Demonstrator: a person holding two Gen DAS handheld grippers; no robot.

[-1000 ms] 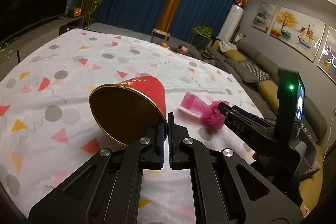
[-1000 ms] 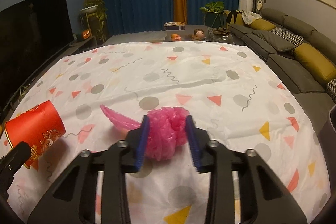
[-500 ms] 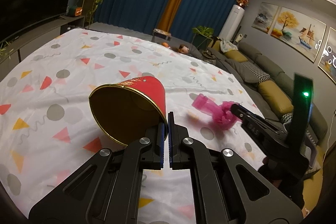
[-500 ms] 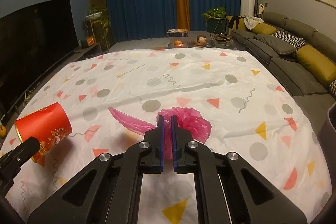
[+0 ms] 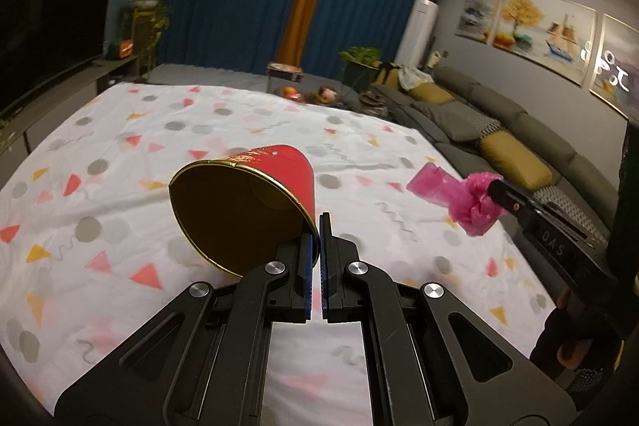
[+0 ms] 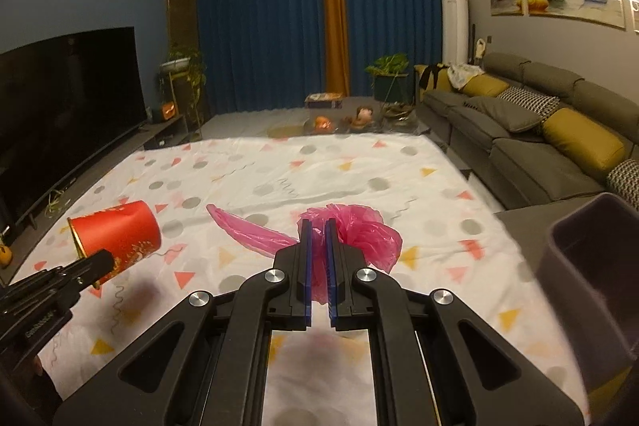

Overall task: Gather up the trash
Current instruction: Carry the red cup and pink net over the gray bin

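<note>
Right wrist, pink bag now lifted, clamped

Ahead of me hang deep blue floor-length curtains split by an orange fabric strip — left of them my dark flat television, right a grey sectional sofa with mustard cushions — dim warm light.

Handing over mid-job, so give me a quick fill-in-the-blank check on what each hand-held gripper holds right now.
1. The left hand-held gripper pinches the rim of the red ____.
2. The right hand-held gripper is shut on a crumpled ____ plastic bag.
3. The dark bin sits toward the ____ edge of the right wrist view.

Missing: cup; pink; right
</note>
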